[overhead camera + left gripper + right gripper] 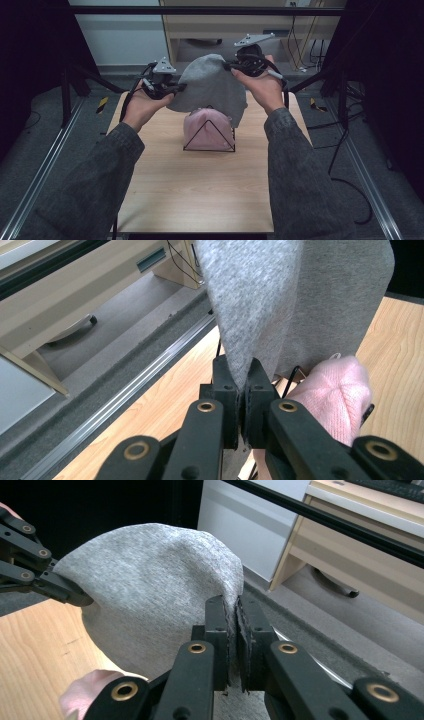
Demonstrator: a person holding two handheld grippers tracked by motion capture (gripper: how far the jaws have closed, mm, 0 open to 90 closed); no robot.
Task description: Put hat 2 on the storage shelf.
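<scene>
A grey knit hat point(212, 87) hangs stretched between my two grippers above the table. My left gripper point(181, 88) is shut on the hat's left edge, and its jaws pinch the grey fabric point(260, 300) in the left gripper view point(241, 371). My right gripper point(229, 65) is shut on the hat's upper right edge, with the cloth point(160, 590) clamped between its jaws point(233, 605). Below the grey hat a pink knit hat point(207, 129) sits on a black wire stand point(210, 142) on the wooden table point(200, 195). The pink hat point(335, 395) lies just under the left gripper, and its edge point(87, 692) shows low in the right gripper view.
The table's far edge meets a grey carpet strip and metal rails point(125, 385). A light wooden cabinet point(225, 30) stands behind the table, with cables point(305, 45) to its right. Dark curtains flank both sides. The table's near half is bare wood.
</scene>
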